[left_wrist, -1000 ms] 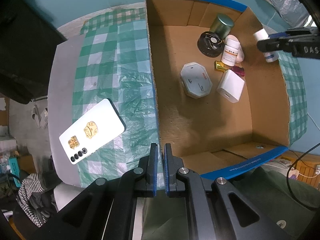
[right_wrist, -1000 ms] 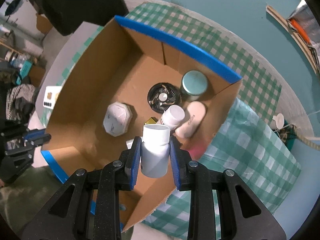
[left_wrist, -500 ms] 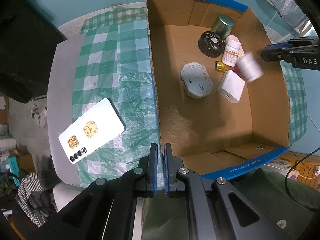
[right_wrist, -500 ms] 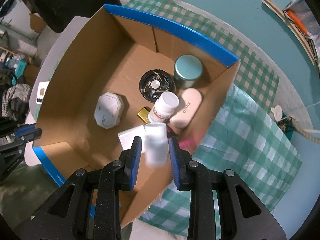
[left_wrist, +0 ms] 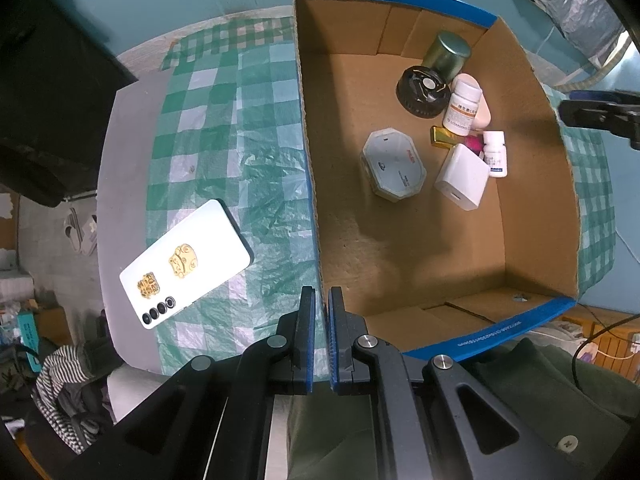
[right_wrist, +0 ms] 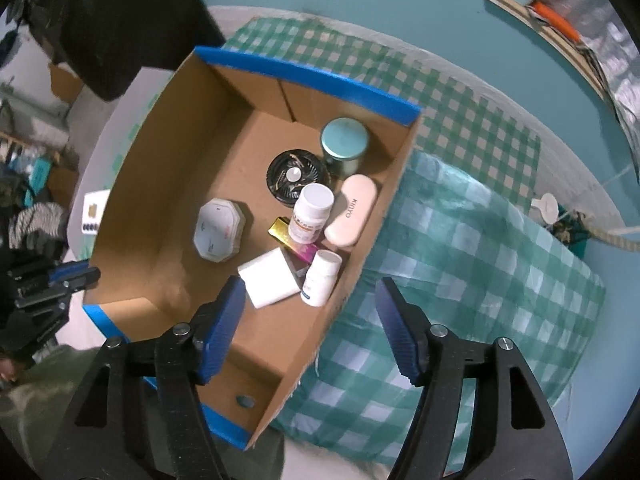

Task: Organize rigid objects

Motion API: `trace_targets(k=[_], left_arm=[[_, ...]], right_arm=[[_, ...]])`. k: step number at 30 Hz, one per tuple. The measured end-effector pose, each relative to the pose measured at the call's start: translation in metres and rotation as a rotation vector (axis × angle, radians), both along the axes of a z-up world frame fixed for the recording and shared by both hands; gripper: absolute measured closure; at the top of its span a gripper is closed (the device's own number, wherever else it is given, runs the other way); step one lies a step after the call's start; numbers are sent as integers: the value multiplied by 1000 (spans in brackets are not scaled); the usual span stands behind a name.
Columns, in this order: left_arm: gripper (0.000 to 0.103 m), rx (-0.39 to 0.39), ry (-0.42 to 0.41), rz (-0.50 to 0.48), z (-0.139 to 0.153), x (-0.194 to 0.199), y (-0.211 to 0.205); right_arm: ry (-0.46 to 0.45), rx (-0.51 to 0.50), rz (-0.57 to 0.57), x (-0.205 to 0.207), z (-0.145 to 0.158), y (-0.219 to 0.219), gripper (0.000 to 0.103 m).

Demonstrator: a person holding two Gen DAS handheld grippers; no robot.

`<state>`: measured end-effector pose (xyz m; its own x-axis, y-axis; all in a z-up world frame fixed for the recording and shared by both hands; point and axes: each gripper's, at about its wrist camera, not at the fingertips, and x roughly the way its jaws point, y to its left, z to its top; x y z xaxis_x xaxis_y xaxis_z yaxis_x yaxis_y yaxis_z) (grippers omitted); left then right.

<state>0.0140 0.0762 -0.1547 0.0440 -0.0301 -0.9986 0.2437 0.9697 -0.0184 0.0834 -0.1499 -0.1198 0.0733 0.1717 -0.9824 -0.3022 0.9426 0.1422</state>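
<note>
A cardboard box (left_wrist: 536,216) (right_wrist: 136,216) with blue-taped rims holds several items. A small white pill bottle (left_wrist: 495,153) (right_wrist: 322,277) lies on the box floor against the right wall, beside a white charger block (left_wrist: 462,176) (right_wrist: 269,278). My right gripper (right_wrist: 308,300) hangs above that bottle with its jaws opening and nothing between them; its tip shows in the left wrist view (left_wrist: 596,114). My left gripper (left_wrist: 321,320) is shut and empty over the box's left wall. A white phone (left_wrist: 186,262) (right_wrist: 93,212) lies on the checked cloth outside the box.
Also in the box: a larger pill bottle (left_wrist: 462,108) (right_wrist: 310,218), a black fan (left_wrist: 422,90) (right_wrist: 295,178), a teal-lidded tin (left_wrist: 447,54) (right_wrist: 344,144), an octagonal case (left_wrist: 394,164) (right_wrist: 218,234), a pink case (right_wrist: 352,216), a gold bar (left_wrist: 442,136). Green checked cloth (right_wrist: 472,240) covers the table.
My right gripper let go of the small white bottle, which dropped into the box beside the charger block. Its jaws spread wide and it drew back a little. The left gripper stayed still.
</note>
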Motion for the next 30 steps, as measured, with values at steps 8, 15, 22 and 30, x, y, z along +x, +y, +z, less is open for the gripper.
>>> trace_targets(k=[8, 15, 22, 30], left_arm=[[97, 12, -30, -6, 11, 5, -7], [97, -1, -69, 11, 26, 8, -10], [51, 10, -143, 34, 46, 11, -8], [32, 2, -221, 64, 68, 10, -4]], right_arm=[[-90, -10, -129, -12, 30, -24, 33], [-202, 11, -261, -31, 60, -43, 32], [-349, -10, -294, -52, 96, -45, 32], [-408, -24, -297, -68, 111, -41, 32]])
